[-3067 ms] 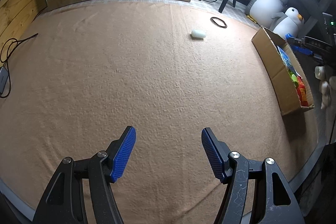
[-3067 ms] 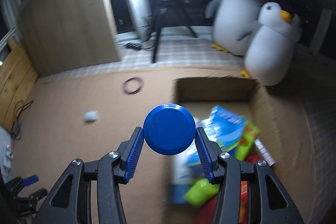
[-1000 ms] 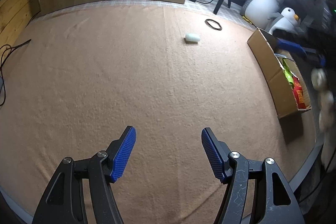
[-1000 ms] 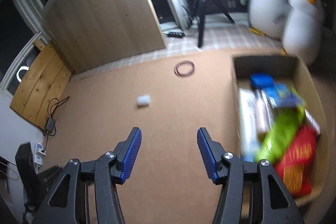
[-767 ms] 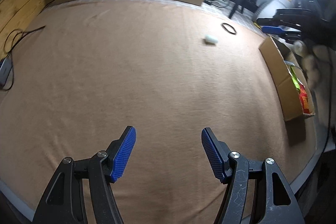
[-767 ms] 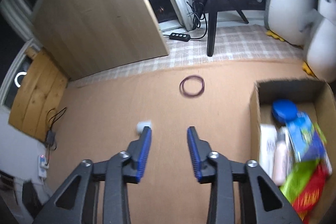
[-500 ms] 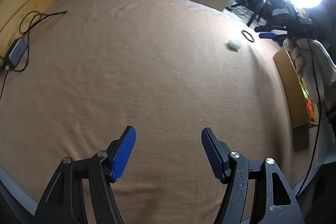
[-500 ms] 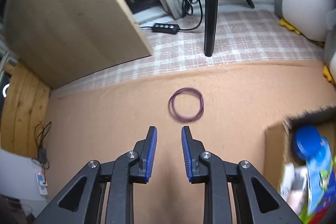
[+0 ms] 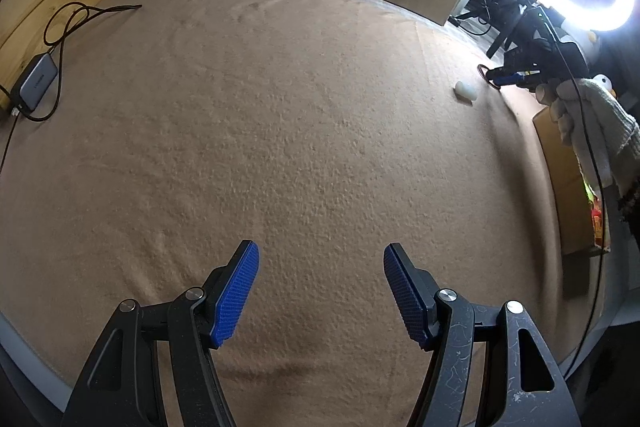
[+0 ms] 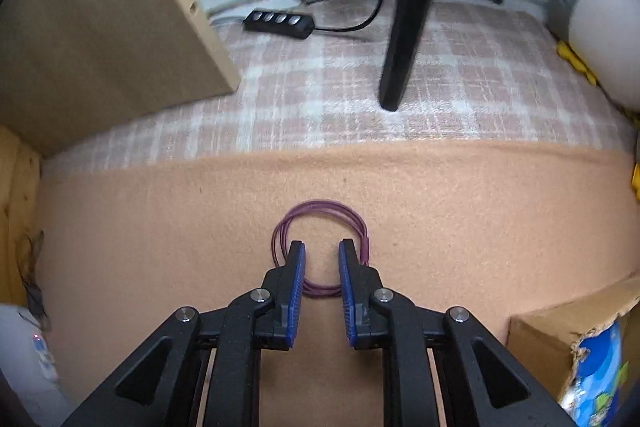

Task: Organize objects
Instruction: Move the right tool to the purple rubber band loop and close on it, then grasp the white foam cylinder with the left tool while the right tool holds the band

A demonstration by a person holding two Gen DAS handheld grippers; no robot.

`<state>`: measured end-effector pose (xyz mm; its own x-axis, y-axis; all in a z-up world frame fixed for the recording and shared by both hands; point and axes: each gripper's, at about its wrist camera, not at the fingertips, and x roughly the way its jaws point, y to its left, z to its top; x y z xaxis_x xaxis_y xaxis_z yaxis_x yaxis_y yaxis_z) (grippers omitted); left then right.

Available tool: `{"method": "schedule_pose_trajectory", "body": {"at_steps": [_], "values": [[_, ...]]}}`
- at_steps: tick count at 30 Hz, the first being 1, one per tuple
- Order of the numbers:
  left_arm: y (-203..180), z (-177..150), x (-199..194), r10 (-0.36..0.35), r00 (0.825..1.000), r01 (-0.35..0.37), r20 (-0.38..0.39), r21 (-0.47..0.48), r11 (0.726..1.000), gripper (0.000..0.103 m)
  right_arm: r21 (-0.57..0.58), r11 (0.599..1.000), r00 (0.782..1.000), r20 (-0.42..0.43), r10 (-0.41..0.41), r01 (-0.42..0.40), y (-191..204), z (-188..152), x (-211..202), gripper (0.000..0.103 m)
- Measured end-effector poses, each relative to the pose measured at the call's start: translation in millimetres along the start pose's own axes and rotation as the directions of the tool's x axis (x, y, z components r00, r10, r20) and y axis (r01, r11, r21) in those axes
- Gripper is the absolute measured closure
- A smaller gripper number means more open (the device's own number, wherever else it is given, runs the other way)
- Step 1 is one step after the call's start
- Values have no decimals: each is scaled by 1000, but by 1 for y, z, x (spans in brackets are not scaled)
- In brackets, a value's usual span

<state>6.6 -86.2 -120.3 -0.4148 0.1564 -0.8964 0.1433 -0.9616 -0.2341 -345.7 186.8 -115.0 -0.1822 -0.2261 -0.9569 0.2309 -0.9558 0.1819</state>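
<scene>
Just beneath right claw (image 10: 322, 255): purple loop (image 10: 320, 205).

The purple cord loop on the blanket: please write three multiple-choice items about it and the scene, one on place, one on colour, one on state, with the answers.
1. Where does the purple cord loop lie?
A. on the tan blanket
B. in the cardboard box
C. on the checked rug

2. What colour are the pads of the right tool?
A. red
B. blue
C. green

3. What is in the left tool?
A. the white object
B. the cord loop
C. nothing

Answers: 1 A, the loop rests flat on the blanket; 2 B, both ribbed pads are blue; 3 C, only blanket shows between its open fingers.
</scene>
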Motion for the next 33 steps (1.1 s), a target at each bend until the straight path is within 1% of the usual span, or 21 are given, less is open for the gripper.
{"method": "schedule_pose_trajectory", "body": {"at_steps": [4, 9, 14, 20, 23, 24, 28, 30, 31, 32, 33], "values": [[-6, 2, -1, -16, 1000, 16, 7, 10, 1000, 34, -87, 996, 998, -46, -37, 33, 8, -6, 0, 87], [-14, 3, -4, -34, 999, 34, 14, 24, 999, 34, -176, 984, 994, -94, -58, 41, 15, -31, -3, 87], [-24, 3, -6, -47, 999, 46, 21, 45, 998, 34, -195, 981, 991, -134, -8, -19, 15, -64, -8, 87], [-34, 2, -9, -63, 998, 61, 21, 75, 995, 34, -197, 974, 981, -176, 77, -112, 17, -120, -18, 87], [-39, 1, -9, -65, 998, 63, 16, 91, 994, 34, -227, 965, 982, -168, 91, -129, 23, -154, -25, 87], [-41, 0, -9, -64, 998, 63, 15, 100, 993, 34, -227, 964, 981, -166, 100, -137, 24, -160, -25, 87], [-48, 3, -12, -63, 998, 60, 19, 129, 990, 34, -191, 961, 971, -173, 166, -199, 22, -186, -31, 87], [-52, 8, -13, -59, 998, 55, 25, 148, 987, 34, -172, 959, 966, -166, 198, -226, 21, -197, -41, 87], [-53, 11, -13, -56, 998, 51, 28, 154, 987, 34, -159, 958, 964, -150, 218, -241, 18, -196, -45, 87], [-55, 14, -14, -55, 998, 49, 30, 160, 986, 34, -142, 959, 966, -115, 231, -246, 15, -201, -55, 87], [-58, 20, -14, -58, 998, 51, 33, 167, 985, 34, -131, 964, 972, -71, 222, -230, 11, -206, -65, 86]]}}
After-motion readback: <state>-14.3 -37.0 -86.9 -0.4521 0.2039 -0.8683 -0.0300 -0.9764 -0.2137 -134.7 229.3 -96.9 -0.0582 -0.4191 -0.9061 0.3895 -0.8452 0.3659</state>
